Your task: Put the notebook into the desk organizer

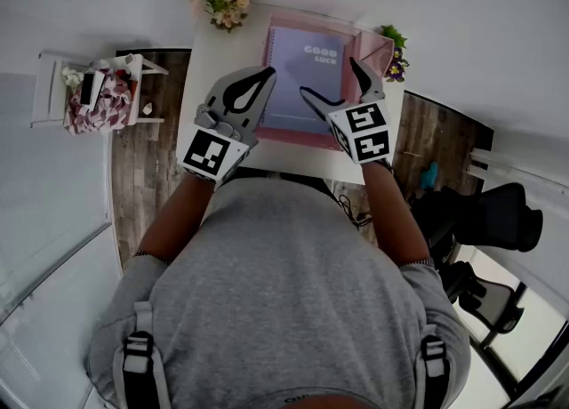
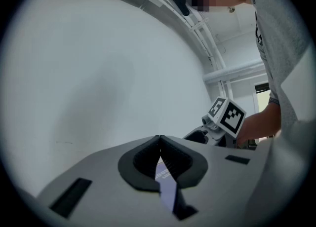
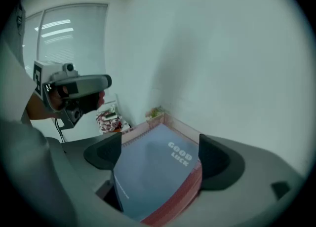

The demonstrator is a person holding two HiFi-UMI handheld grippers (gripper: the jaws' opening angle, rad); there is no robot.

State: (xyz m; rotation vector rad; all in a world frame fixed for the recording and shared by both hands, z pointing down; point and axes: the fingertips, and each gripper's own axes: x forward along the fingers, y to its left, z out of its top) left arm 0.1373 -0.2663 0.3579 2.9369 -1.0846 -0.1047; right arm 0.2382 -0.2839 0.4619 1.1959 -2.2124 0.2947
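Observation:
A lavender notebook (image 1: pixel 305 74) printed "GOOD LUCK" lies flat inside the pink desk organizer (image 1: pixel 378 47) on the white desk (image 1: pixel 203 69). My right gripper (image 1: pixel 331 80) hovers over the notebook's near right part with its jaws open and nothing between them. In the right gripper view (image 3: pixel 160 154) the notebook (image 3: pixel 148 181) and the organizer's pink wall (image 3: pixel 185 191) show between the spread pads. My left gripper (image 1: pixel 265 74) is shut and empty, held over the notebook's left edge. In the left gripper view (image 2: pixel 159 138) the pads meet, with a sliver of the notebook (image 2: pixel 167 184) below them.
A flower bunch (image 1: pixel 224 0) stands at the desk's far left corner and a small plant (image 1: pixel 392 53) at the organizer's right. A white side table (image 1: pixel 53 87) with a patterned cloth stands at the left. A black office chair (image 1: pixel 498 212) is at the right.

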